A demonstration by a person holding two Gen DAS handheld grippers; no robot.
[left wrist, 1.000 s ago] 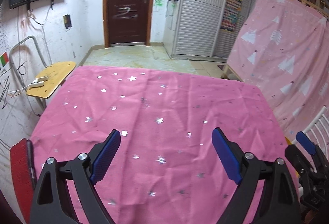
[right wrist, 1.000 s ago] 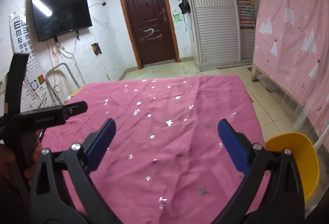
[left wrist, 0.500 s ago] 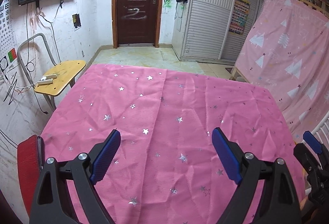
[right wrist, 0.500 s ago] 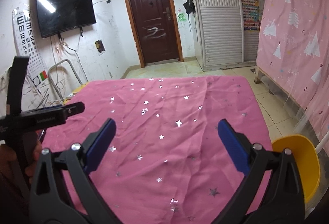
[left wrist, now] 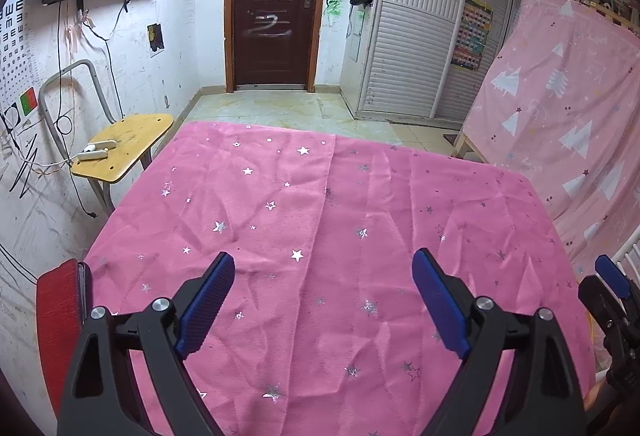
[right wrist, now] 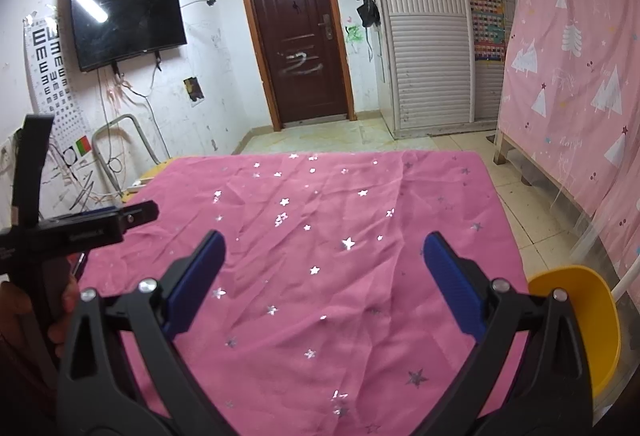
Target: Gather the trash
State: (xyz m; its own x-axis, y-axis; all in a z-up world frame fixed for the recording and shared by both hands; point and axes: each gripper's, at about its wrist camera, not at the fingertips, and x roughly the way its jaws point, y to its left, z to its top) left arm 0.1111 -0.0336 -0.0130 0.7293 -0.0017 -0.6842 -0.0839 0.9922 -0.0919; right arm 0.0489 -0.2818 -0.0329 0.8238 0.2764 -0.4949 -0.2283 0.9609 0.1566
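Left wrist view: left gripper (left wrist: 322,300) held above the pink cloth (left wrist: 320,203), jaws spread wide, nothing between them. No trash visible anywhere on the cloth. Wooden chair (left wrist: 124,143) beyond the far left corner; red object (left wrist: 60,320) at the near left edge.

Right wrist view: right gripper (right wrist: 322,276) likewise spread wide and empty above the cloth. Yellow bin (right wrist: 580,332) just off the right edge. Still no trash in sight. Best to sweep both cameras slowly over floor and edges, keep jaws apart, locate a piece before descending.
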